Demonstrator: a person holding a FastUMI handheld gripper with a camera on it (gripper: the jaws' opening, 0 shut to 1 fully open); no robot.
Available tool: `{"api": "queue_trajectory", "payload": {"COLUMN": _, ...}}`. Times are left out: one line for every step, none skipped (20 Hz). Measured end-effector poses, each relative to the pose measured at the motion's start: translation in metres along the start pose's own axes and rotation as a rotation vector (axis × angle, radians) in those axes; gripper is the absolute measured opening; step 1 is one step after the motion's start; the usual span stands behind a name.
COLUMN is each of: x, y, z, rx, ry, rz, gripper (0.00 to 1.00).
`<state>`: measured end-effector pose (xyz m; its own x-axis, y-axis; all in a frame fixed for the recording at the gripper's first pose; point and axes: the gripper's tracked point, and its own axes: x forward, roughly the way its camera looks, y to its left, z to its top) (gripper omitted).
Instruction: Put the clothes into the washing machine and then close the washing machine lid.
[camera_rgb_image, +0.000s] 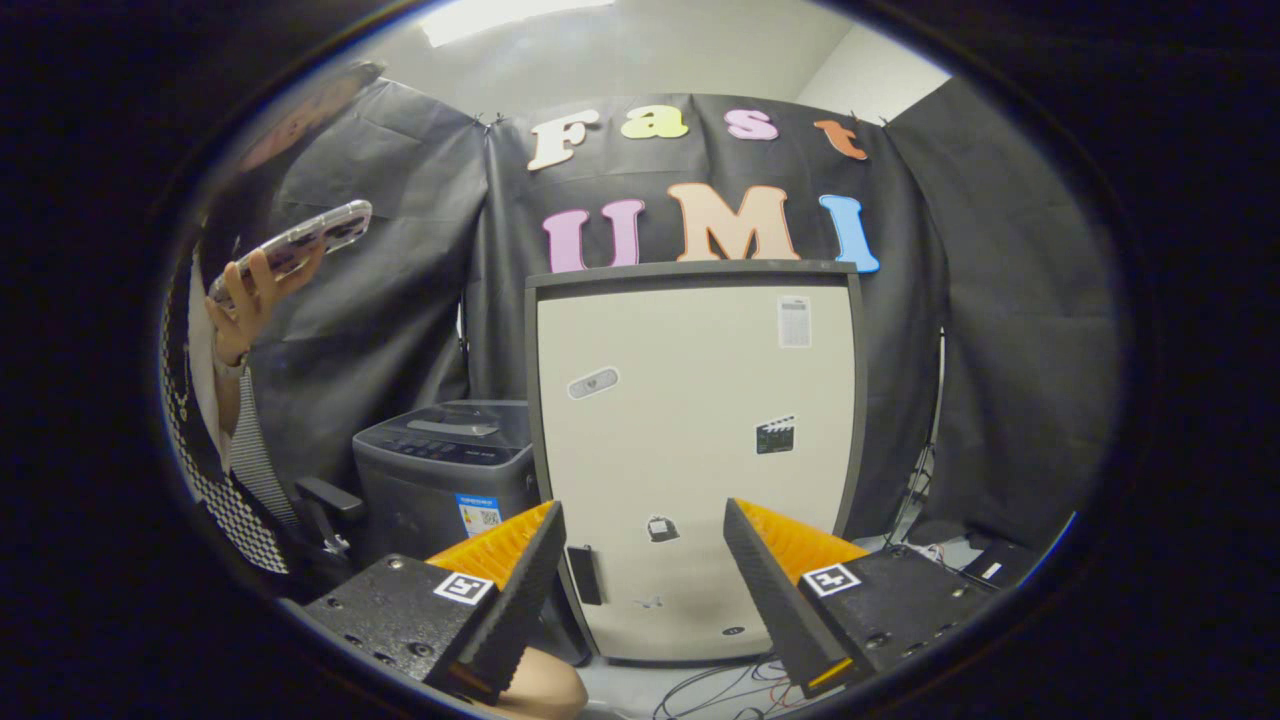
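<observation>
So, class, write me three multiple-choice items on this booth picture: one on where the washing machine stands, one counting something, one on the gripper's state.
1. Where is the dark grey top-loading washing machine?
A. Beside the tall cream fridge-like cabinet, beyond one finger
B. On top of the cabinet
C. Between the fingers

2. How many stickers show on the cabinet's front?
A. None
B. One
C. Several

3. What state is the gripper in?
A. Shut on clothes
B. Open, holding nothing
C. Shut on the phone

Answers:
1 A, the machine sits low against the cabinet's side.
2 C, stickers are scattered over the cream panel.
3 B, the fingers stand wide apart with the cabinet seen between them; the clear-cased phone is in a person's hand near the black cloth wall.
</observation>
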<state>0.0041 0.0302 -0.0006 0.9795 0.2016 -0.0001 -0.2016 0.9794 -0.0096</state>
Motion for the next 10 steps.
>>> {"api": "queue_trajectory", "payload": {"x": 0.0000, "y": 0.0000, "z": 0.0002, "rx": 0.000, "ry": 0.000, "rz": 0.000, "gripper": 0.97}}
{"api": "queue_trajectory", "payload": {"x": -0.0002, "y": -0.0007, "z": -0.0004, "rx": 0.000, "ry": 0.000, "rz": -0.002, "gripper": 0.97}}
{"api": "queue_trajectory", "payload": {"x": -0.0002, "y": -0.0014, "z": -0.0008, "rx": 0.001, "ry": 0.000, "rz": -0.004, "gripper": 0.97}}
{"api": "queue_trajectory", "payload": {"x": 0.0002, "y": -0.0012, "z": -0.0007, "rx": 0.000, "ry": 0.000, "rz": -0.004, "gripper": 0.97}}
{"api": "queue_trajectory", "payload": {"x": 0.0000, "y": -0.0010, "z": 0.0001, "rx": 0.000, "ry": -0.001, "rz": -0.004, "gripper": 0.97}}
{"api": "queue_trajectory", "payload": {"x": -0.0006, "y": -0.0008, "z": -0.0005, "rx": -0.001, "ry": -0.001, "rz": -0.004, "gripper": 0.97}}
{"api": "queue_trajectory", "payload": {"x": -0.0009, "y": -0.0008, "z": -0.0002, "rx": 0.000, "ry": -0.001, "rz": -0.004, "gripper": 0.97}}
{"api": "queue_trajectory", "payload": {"x": -0.0004, "y": -0.0008, "z": -0.0006, "rx": 0.000, "ry": -0.001, "rz": -0.004, "gripper": 0.97}}
{"api": "queue_trajectory", "payload": {"x": -0.0005, "y": -0.0008, "z": -0.0004, "rx": 0.000, "ry": 0.000, "rz": -0.004, "gripper": 0.97}}
{"api": "queue_trajectory", "payload": {"x": -0.0011, "y": -0.0005, "z": -0.0001, "rx": 0.000, "ry": -0.001, "rz": -0.004, "gripper": 0.97}}
